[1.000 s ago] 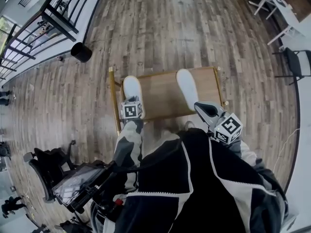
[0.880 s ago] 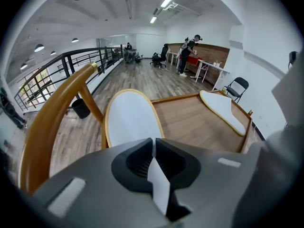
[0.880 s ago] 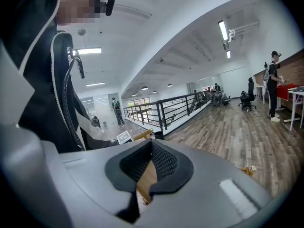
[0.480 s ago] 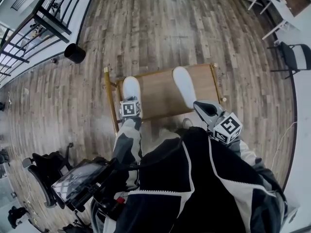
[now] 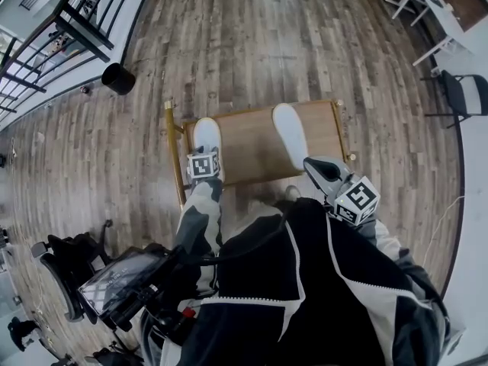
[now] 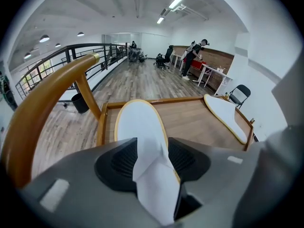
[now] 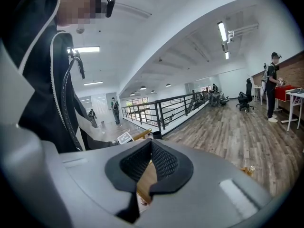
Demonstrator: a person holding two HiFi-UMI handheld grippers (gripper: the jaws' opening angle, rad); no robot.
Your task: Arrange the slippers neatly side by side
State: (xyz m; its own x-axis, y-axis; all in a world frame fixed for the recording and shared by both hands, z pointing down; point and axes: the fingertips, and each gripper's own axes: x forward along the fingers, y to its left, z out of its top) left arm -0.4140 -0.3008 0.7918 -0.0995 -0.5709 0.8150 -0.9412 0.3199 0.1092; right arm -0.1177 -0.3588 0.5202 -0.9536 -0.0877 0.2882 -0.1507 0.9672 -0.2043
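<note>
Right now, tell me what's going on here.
A person stands over a low wooden rack with a gripper in each hand. The left gripper has just been opening its jaws, and the back of the left white slipper lies between them at the rack's left end. The right gripper is shut and empty, near the rack's right corner. The other white slipper lies well apart, so the pair isn't side by side yet.

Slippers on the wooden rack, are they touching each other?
No, bare wood of the rack separates the left slipper from the right slipper.
</note>
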